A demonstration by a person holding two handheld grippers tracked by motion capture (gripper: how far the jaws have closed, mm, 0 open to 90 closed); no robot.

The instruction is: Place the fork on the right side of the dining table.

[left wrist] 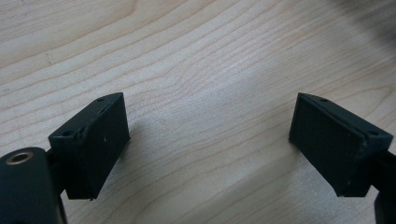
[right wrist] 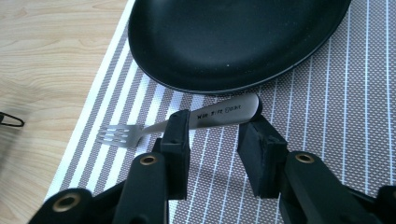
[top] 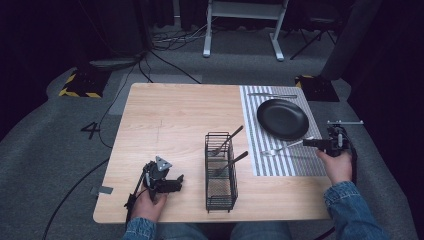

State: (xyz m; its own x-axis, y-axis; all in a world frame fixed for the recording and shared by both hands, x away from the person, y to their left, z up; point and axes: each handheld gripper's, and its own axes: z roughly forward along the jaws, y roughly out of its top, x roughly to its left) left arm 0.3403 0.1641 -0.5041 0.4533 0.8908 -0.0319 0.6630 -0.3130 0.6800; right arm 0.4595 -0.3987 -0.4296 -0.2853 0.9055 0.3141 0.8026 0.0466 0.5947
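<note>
Table-setting job by the look of it, roughly midway as a guess. Plate [top: 282, 119] sits on the striped mat [top: 260, 165] at the table's [top: 165, 115] right side, with one utensil [top: 272, 95] lying on the mat beyond the plate. Fork [right wrist: 140, 130] lies on the mat just on the near side of the plate, tines toward the bare wood, handle end almost under the plate rim. Wire caddy [top: 221, 172] stands mid-table with two utensils [top: 227, 152] leaning inside, so those likely remain to be laid out. Right claw [right wrist: 212, 140] straddles the fork handle: one jaw touches or overlaps the handle side, the other stands off with a clear gap, so it reads as released, not clamped. Whether the fork is being let go or about to be picked up cannot be told. Left claw [left wrist: 208, 140] hangs low over bare wood at the table's near left, jaws spread wide, nothing between them, well apart from caddy and mat.
</note>
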